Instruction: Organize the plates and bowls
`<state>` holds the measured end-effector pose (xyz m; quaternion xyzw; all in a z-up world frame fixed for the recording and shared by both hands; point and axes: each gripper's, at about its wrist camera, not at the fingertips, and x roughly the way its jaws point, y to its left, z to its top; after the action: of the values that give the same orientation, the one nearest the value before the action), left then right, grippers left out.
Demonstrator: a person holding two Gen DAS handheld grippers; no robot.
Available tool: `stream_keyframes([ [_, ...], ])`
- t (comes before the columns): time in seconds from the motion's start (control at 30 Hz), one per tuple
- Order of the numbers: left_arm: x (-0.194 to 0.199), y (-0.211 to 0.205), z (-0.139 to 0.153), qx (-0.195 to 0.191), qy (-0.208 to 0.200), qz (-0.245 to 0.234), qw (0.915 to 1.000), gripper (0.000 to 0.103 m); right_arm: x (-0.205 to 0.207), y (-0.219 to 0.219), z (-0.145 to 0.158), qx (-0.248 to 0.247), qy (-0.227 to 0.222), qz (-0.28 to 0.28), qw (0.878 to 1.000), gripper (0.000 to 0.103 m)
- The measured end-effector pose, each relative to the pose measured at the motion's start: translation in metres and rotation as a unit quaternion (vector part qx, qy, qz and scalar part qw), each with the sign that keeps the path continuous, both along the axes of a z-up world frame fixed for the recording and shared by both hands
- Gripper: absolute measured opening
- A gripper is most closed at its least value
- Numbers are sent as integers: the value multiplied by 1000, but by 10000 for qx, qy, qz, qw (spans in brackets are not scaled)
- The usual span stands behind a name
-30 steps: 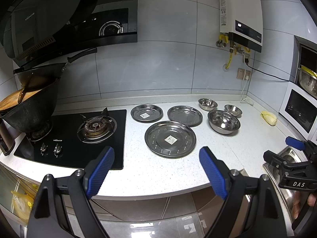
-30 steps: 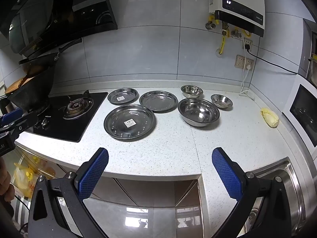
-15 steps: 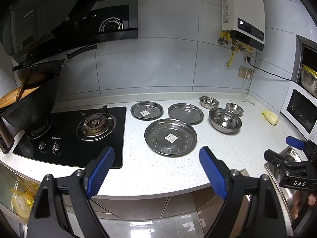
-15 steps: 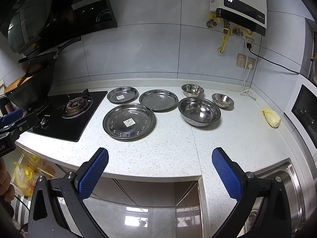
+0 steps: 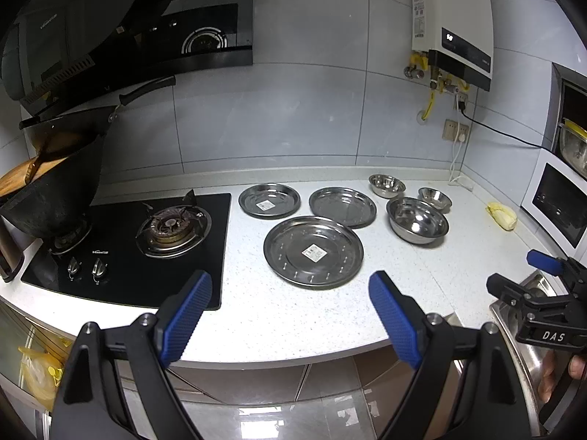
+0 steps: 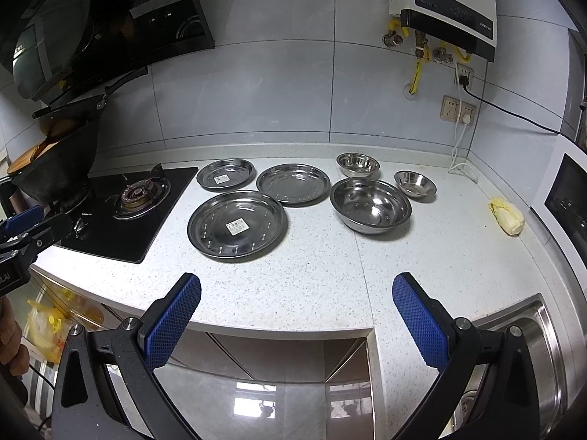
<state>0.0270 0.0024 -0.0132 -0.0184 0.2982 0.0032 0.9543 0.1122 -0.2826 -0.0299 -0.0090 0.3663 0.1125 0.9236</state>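
Three steel plates lie on the white counter: a large one (image 5: 313,251) (image 6: 236,229) in front, a medium one (image 5: 343,206) (image 6: 292,184) and a small one (image 5: 269,200) (image 6: 225,173) behind it. To their right stand a large steel bowl (image 5: 417,220) (image 6: 370,209) and two small bowls (image 5: 386,185) (image 5: 434,198) (image 6: 357,164) (image 6: 415,184). My left gripper (image 5: 290,315) is open and empty, in front of the counter edge before the large plate. My right gripper (image 6: 297,315) is open and empty, in front of the counter edge further right.
A black gas hob (image 5: 128,245) with a wok (image 5: 51,190) is at the left. A yellow cloth (image 6: 506,216) lies at the right near a white oven (image 5: 557,201). A steel sink (image 6: 532,348) is at the front right. A water heater (image 6: 444,3) hangs on the wall.
Both grippers have tilted or moved slightly, so the plates and bowls sit a little lower in view. Nothing on the counter has moved.
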Motion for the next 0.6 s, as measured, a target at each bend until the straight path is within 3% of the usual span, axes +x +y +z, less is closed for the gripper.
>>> stream_keyframes([
  [0.6,45,-16,-19,44,349,201,9992,88,53,18,-26,-22,201,509,9985,102],
])
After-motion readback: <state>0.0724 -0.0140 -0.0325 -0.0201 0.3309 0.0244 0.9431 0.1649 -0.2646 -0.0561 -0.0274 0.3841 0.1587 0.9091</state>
